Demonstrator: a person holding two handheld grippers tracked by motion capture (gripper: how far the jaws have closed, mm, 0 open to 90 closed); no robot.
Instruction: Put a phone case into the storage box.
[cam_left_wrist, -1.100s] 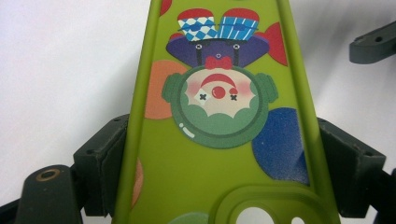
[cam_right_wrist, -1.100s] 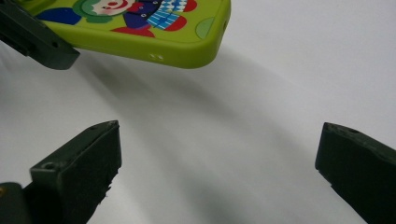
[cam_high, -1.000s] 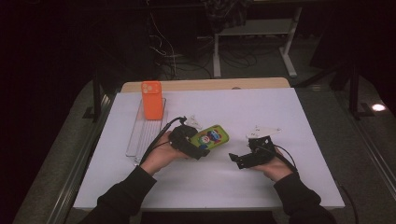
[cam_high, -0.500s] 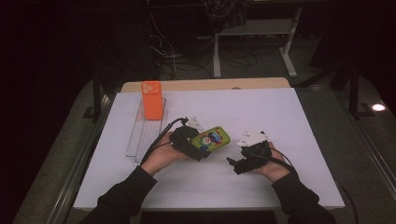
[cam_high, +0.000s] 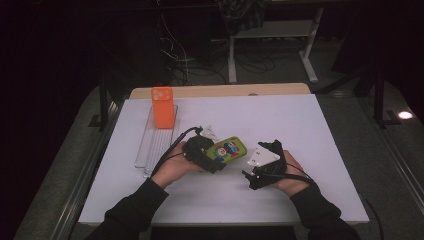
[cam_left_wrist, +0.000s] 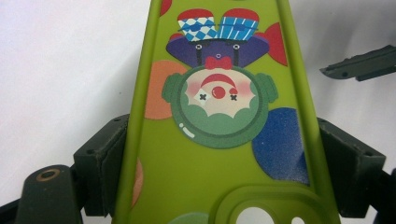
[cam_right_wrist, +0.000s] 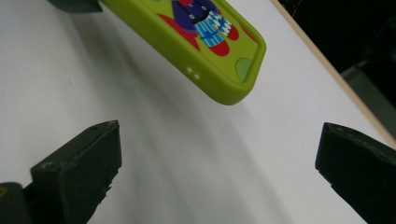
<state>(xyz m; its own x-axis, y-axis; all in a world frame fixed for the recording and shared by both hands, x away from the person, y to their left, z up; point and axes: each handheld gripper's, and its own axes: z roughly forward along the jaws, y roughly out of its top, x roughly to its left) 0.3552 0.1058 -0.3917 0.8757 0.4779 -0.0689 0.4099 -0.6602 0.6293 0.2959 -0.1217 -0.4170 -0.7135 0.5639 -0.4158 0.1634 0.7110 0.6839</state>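
Note:
A green phone case (cam_high: 232, 148) with a clown picture is held over the white table (cam_high: 310, 125), left of centre. My left gripper (cam_high: 219, 156) is shut on it. In the left gripper view the two black pads (cam_left_wrist: 100, 158) press the long edges of the case (cam_left_wrist: 219, 140) near its camera cut-out. My right gripper (cam_high: 254, 161) is just right of the case with its jaws wide open and nothing between them. In the right gripper view the case's rounded free end (cam_right_wrist: 201, 37) hangs ahead of the right gripper (cam_right_wrist: 219, 158), apart from both pads.
An orange phone case (cam_high: 163, 107) stands upright at the far end of a clear ribbed rack (cam_high: 152, 145) on the table's left. A wooden strip (cam_high: 225, 91) runs along the far edge. Dark floor, cables and a desk frame (cam_high: 270, 35) lie beyond.
My right gripper has shifted a little to the left, toward the free end of the green case. The left gripper and the case have kept still.

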